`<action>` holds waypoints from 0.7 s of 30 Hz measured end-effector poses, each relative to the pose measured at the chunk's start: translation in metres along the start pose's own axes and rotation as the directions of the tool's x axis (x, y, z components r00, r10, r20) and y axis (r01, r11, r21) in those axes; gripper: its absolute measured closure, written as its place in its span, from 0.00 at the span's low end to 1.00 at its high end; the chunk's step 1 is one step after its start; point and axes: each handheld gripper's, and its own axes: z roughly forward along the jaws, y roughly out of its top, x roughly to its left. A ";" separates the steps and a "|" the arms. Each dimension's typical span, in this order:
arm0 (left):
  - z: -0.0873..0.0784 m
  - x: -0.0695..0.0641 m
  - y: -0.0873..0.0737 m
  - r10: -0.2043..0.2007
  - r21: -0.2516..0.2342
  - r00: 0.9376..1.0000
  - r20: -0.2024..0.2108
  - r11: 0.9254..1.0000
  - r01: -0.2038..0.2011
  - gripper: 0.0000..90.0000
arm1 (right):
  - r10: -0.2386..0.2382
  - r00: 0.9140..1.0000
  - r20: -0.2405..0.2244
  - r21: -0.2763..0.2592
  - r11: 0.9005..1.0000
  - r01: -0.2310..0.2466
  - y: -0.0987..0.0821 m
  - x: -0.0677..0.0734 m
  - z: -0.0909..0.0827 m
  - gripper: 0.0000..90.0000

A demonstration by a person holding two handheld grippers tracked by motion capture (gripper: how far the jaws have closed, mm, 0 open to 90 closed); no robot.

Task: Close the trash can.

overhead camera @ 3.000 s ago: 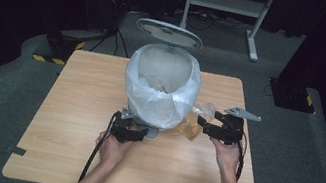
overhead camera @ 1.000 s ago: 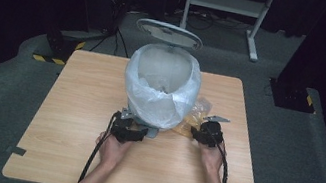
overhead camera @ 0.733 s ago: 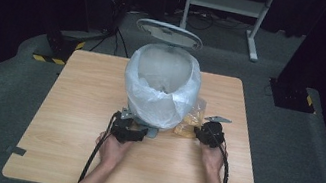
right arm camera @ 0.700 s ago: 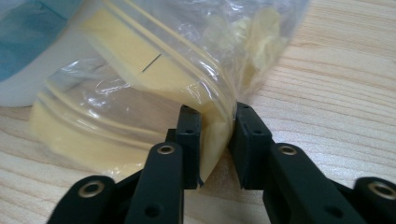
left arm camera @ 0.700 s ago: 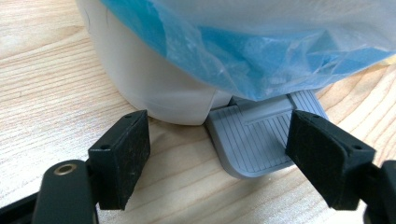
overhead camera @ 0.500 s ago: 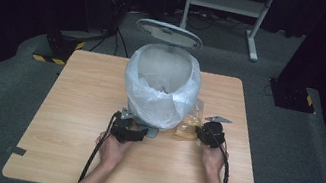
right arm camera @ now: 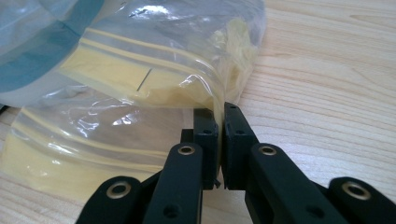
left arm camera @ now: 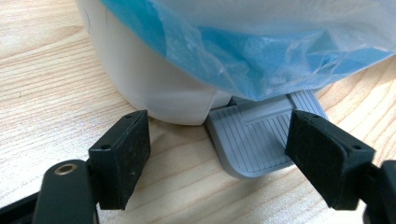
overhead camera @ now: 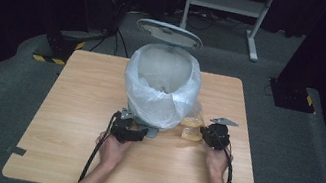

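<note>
The clear plastic bag (right arm camera: pixel 140 93) with yellow contents lies on the wooden table (overhead camera: pixel 72 106), just beside the right side of the white pedal bin (overhead camera: pixel 161 91) as the high view shows it. In the right gripper view, an edge fold of this bag stands directly between the two black pads of my right gripper (right arm camera: pixel 219 135). The jaws have just been closing, and they now pinch the film with almost no gap between the pads. The bulk of the bag extends to the left of the jaws in that view and touches the bin liner.

In the high view, the right gripper (overhead camera: pixel 214 135) sits at the bag's (overhead camera: pixel 191 127) right edge, low on the table.

My left gripper (left arm camera: pixel 219 149) rests low on the table at the front of the bin. Its jaws stand apart and grasp nothing. The grey ribbed foot pedal (left arm camera: pixel 254 140) lies between them, nearer the right-hand pad in the left gripper view, with no clear contact. The bin's white base (left arm camera: pixel 154 88) is just behind the pedal, and the blue-tinted liner (left arm camera: pixel 261 46) hangs over it.

In the high view, the bin's lid (overhead camera: pixel 170 33) stands raised behind the opening.
</note>
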 end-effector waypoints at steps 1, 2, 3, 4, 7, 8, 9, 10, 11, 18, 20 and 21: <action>0.000 0.000 0.000 0.000 0.000 1.000 0.000 1.000 0.000 0.24 | 0.000 1.000 0.000 -0.001 1.000 0.000 0.000 -0.001 -0.001 0.96; 0.000 0.000 0.000 0.000 0.000 1.000 0.000 1.000 0.000 0.24 | 0.001 1.000 0.003 -0.002 1.000 -0.001 0.000 -0.001 -0.003 0.96; 0.000 0.000 0.000 0.000 0.000 1.000 0.000 1.000 0.000 0.24 | 0.000 1.000 0.005 -0.004 1.000 0.000 0.000 -0.001 -0.005 0.97; 0.000 0.000 0.000 0.000 0.000 1.000 0.000 1.000 0.000 0.24 | 0.001 1.000 0.008 -0.006 1.000 -0.001 -0.001 -0.002 -0.007 0.97; 0.000 0.000 0.000 0.000 0.000 1.000 0.000 1.000 0.000 0.24 | 0.002 1.000 0.015 -0.016 1.000 -0.002 -0.002 -0.004 -0.012 0.97; 0.000 0.000 0.000 0.001 0.000 1.000 0.000 1.000 -0.001 0.24 | 0.003 1.000 0.017 -0.025 1.000 -0.002 -0.002 -0.005 -0.015 0.97; 0.000 0.000 0.000 0.000 0.000 1.000 0.000 1.000 0.000 0.24 | 0.005 1.000 0.018 -0.029 1.000 -0.005 -0.003 -0.006 -0.017 0.97; 0.000 0.000 0.000 0.000 0.000 1.000 0.000 1.000 0.000 0.24 | 0.007 1.000 0.018 -0.036 0.999 -0.007 -0.003 -0.007 -0.020 0.97; 0.000 0.000 0.000 0.000 0.000 1.000 0.000 1.000 0.000 0.24 | 0.010 1.000 0.018 -0.036 0.999 -0.010 -0.004 -0.008 -0.022 0.97; 0.000 0.000 0.000 0.001 0.000 1.000 0.000 1.000 -0.001 0.24 | -0.005 1.000 0.022 -0.058 0.998 0.006 -0.003 -0.010 -0.037 0.97; 0.000 0.000 0.000 0.000 0.000 1.000 0.000 1.000 0.000 0.24 | -0.005 1.000 0.023 -0.058 0.998 0.006 -0.004 -0.011 -0.041 0.97; 0.000 0.000 0.000 0.001 0.000 1.000 0.000 1.000 -0.001 0.24 | -0.005 1.000 0.023 -0.057 0.998 0.006 -0.004 -0.011 -0.042 0.97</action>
